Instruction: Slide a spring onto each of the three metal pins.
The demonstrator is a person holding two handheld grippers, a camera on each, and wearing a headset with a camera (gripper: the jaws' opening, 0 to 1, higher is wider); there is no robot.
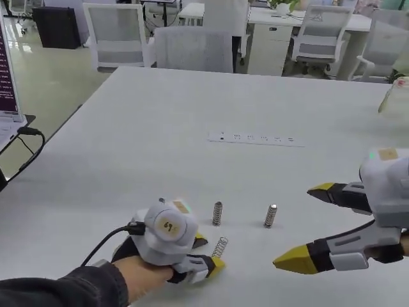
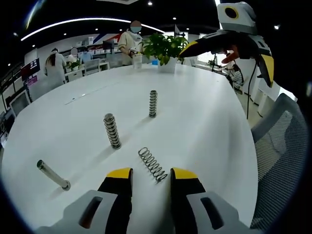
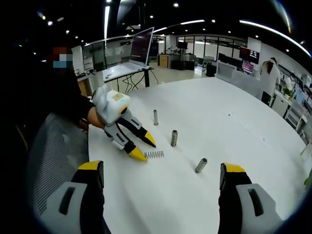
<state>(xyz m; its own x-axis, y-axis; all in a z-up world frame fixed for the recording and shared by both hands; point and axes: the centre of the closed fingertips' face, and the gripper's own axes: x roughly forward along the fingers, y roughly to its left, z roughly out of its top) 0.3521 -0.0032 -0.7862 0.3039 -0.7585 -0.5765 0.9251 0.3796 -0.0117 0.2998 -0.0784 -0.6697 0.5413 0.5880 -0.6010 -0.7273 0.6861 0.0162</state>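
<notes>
A loose spring [image 2: 152, 165] lies flat on the white table [image 1: 160, 128], just ahead of the yellow tips of my left gripper [image 2: 151, 174]. That gripper is open and holds nothing. Two upright pins carry springs: one [image 1: 217, 213] close by, one [image 1: 271, 215] to its right. A bare metal pin [image 2: 52, 174] stands left of the left gripper; it is upright in the right gripper view [image 3: 156, 117]. My right gripper [image 1: 303, 225] hovers wide open over the table's right side, well away from the pins. In the right gripper view the left gripper [image 3: 141, 146] sits beside the loose spring [image 3: 154, 154].
A flush socket strip [image 1: 255, 137] lies in the table's middle beyond the pins. A laptop [image 1: 6, 96] with a cable stands off the left edge. Office chairs [image 1: 118, 35] line the far side. A potted plant [image 2: 163, 46] stands at the table's end.
</notes>
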